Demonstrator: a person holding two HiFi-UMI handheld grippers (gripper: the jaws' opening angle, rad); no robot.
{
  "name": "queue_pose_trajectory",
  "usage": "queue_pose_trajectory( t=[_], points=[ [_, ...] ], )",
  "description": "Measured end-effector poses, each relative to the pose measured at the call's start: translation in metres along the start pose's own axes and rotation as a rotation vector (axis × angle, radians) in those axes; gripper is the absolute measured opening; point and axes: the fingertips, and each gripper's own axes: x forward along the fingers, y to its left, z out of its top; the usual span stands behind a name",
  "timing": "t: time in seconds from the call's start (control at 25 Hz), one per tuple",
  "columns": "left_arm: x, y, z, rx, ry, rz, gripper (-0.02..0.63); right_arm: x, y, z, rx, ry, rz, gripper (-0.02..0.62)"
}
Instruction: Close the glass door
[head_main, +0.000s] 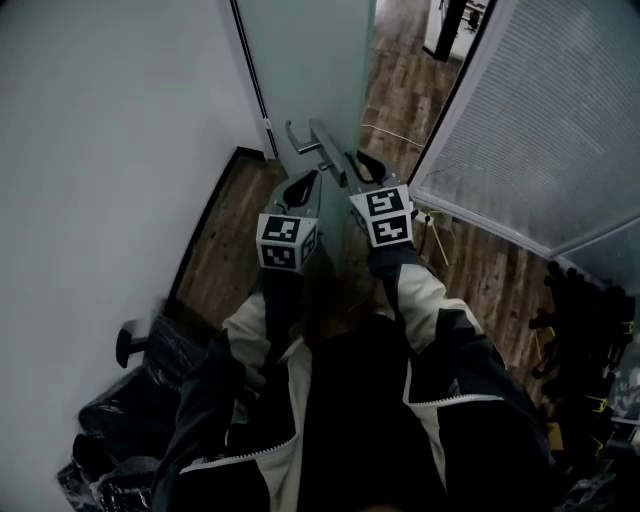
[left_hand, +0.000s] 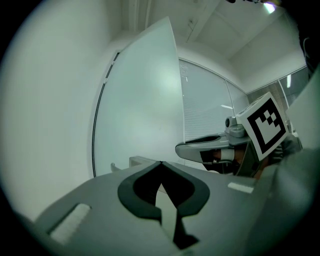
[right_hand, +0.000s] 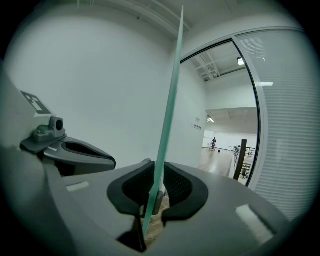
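Observation:
The frosted glass door (head_main: 310, 60) stands ajar in front of me, its metal handle (head_main: 322, 142) pointing toward me. My right gripper (head_main: 365, 168) is shut on the door's free edge (right_hand: 169, 115); the thin green pane runs between both pads, just below the handle. My left gripper (head_main: 305, 188) hovers beside it on the door's near face (left_hand: 140, 110). Its jaws (left_hand: 161, 164) are shut, tips touching, with nothing between them. Each gripper shows in the other's view: the right gripper (left_hand: 200, 149) and the left gripper (right_hand: 75, 152).
A white wall (head_main: 100, 150) runs close on the left. A glass partition with blinds (head_main: 540, 120) stands on the right, with the doorway gap (head_main: 400, 70) onto wooden floor between. Black bags (head_main: 130, 420) lie lower left, dark gear (head_main: 590, 320) at right.

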Motion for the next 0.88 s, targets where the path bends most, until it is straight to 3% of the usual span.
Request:
queue_pose_trajectory(
  t=[0.56, 0.88],
  points=[
    [0.151, -0.069, 0.022, 0.005, 0.004, 0.0, 0.005, 0.002, -0.141, -0.024, 0.01, -0.003, 0.046, 0.06],
    [0.214, -0.084, 0.031, 0.005, -0.002, 0.0, 0.005, 0.018, -0.224, -0.039, 0.04, 0.003, 0.018, 0.061]
  ],
)
